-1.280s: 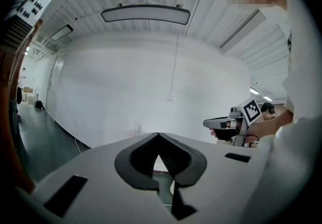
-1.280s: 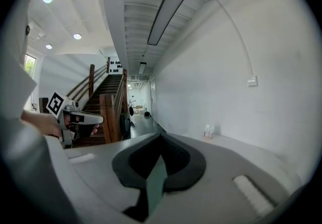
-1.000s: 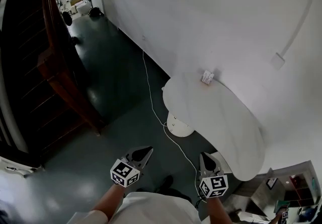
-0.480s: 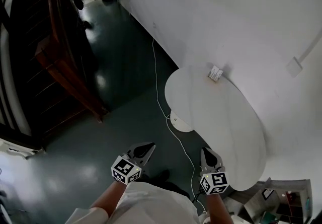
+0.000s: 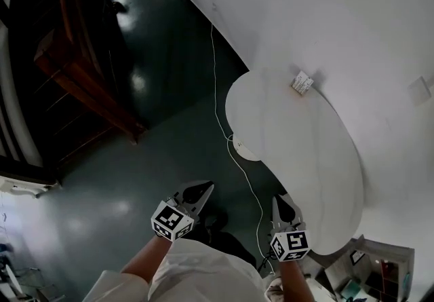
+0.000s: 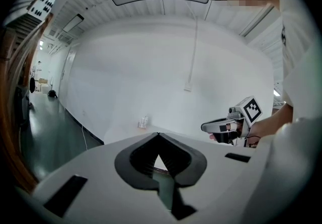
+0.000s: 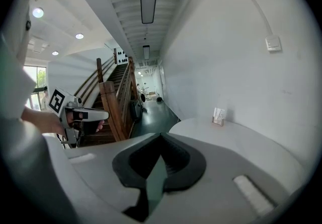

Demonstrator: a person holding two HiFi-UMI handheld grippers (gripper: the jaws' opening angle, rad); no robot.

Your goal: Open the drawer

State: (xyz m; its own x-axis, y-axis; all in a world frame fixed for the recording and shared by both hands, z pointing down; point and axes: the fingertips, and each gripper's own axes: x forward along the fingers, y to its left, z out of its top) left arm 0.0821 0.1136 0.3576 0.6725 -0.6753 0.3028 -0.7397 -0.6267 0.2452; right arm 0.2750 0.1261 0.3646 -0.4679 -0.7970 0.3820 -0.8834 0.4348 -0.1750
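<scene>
A: What is sitting closest to the camera?

B: The person's white shirt [image 5: 203,280] is filling the bottom of the head view. Just beyond it, both arms are holding the grippers out above the dark green floor [image 5: 156,110].

A: How are the fingers [image 6: 132,160] standing?

B: On the left gripper [image 5: 203,189] they are pressing together at the tips, and nothing is sitting between them. The right gripper [image 5: 280,199] is showing the same thing: its tips are meeting and it is carrying nothing. It is hanging near the rim of the round white worktop [image 5: 305,151].

A: And a little farther?

B: A white cable [image 5: 218,90] is running over the floor, past the round base [image 5: 244,150] under the worktop, and on along the white wall [image 5: 325,9]. A small white card [image 5: 301,82] is standing on the far side of the worktop, close to that wall.

A: What is lying at the left?

B: A dark wooden staircase [image 5: 74,77] is rising there, well apart from the worktop. The corridor is running on between them toward a bright room.

A: Where is the drawer?

B: I cannot tell. No view is letting me make it out.
</scene>
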